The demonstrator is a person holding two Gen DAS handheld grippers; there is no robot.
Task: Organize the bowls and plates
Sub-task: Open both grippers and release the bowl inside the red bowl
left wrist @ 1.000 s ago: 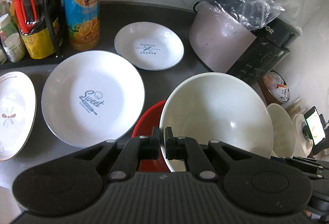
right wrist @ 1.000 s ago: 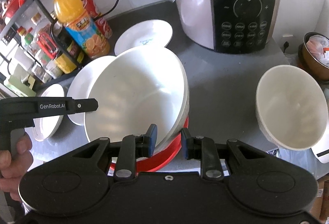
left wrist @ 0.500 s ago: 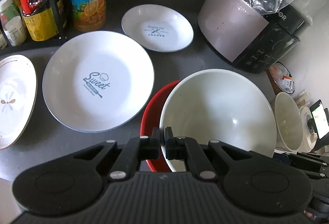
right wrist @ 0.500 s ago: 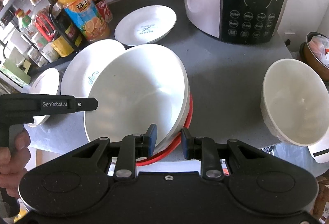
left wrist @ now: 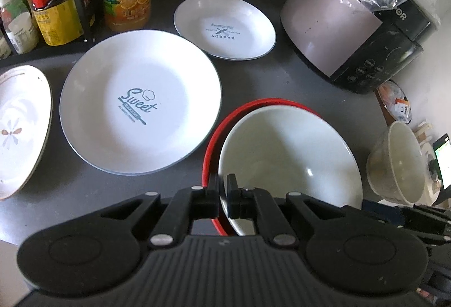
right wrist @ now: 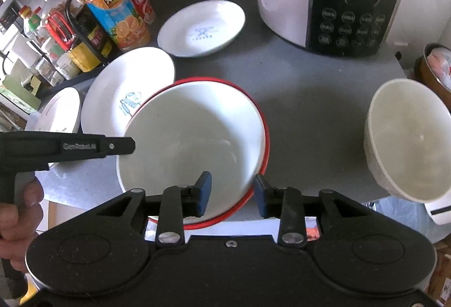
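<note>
Two claws meet a white bowl (left wrist: 290, 154) nested in a red bowl (right wrist: 260, 121): left gripper (left wrist: 223, 192) pinches its rim; right gripper (right wrist: 231, 195) has just been opening, rims between apart pads. Beyond, plate (left wrist: 141, 101) reads "Sweet", smaller plate (left wrist: 224, 26) "BAKERY".

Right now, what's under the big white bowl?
The big white bowl is nested in a red bowl; only its red rim shows around the white one. The red bowl's inside and the counter below are covered.
</note>
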